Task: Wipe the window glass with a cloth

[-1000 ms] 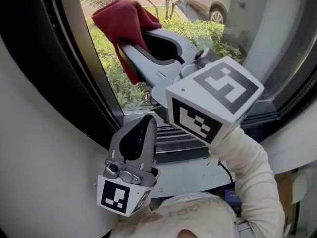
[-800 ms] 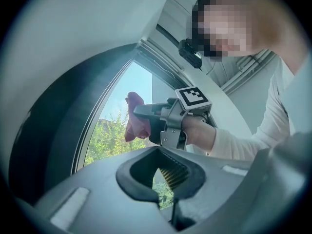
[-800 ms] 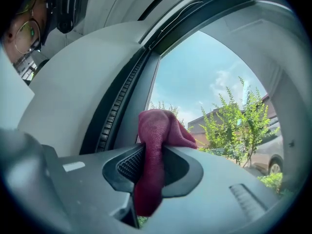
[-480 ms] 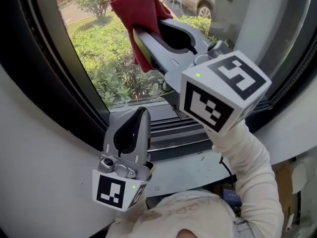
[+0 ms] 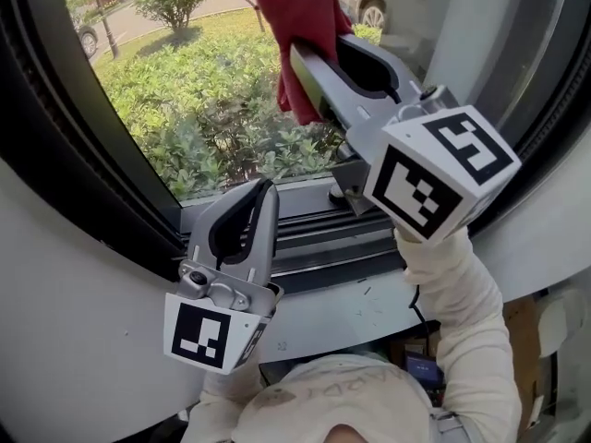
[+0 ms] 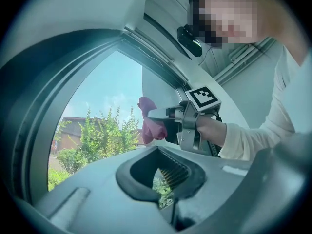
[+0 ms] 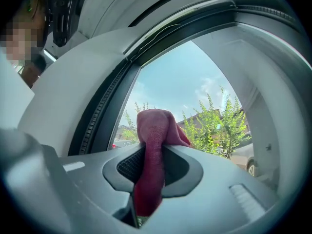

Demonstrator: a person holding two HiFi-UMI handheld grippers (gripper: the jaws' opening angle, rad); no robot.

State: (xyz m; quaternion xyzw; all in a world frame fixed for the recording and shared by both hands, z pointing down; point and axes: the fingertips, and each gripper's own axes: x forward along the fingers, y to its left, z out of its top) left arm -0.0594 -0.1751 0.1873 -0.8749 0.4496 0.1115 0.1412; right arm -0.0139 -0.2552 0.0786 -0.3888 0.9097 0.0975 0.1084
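Note:
A red cloth (image 5: 300,21) hangs bunched from the tip of my right gripper (image 5: 309,58), which is shut on it and held high against the window glass (image 5: 185,90). In the right gripper view the cloth (image 7: 152,140) drapes down between the closed jaws, with the pane (image 7: 195,89) just behind it. I cannot tell whether the cloth touches the glass. My left gripper (image 5: 261,197) is shut and holds nothing; it sits low by the sill, pointing up at the pane. The left gripper view shows the cloth (image 6: 150,123) and the right gripper (image 6: 168,116) ahead of it.
A thick black window frame (image 5: 83,164) curves along the left. Grey sill tracks (image 5: 314,238) run below the glass. A white wall panel (image 5: 74,321) lies under the frame. Outside are hedges (image 5: 212,127) and a parked car (image 5: 367,5).
My right gripper has carried the red cloth to the right and upward across the glass. The left gripper stays low by the sill and has barely moved.

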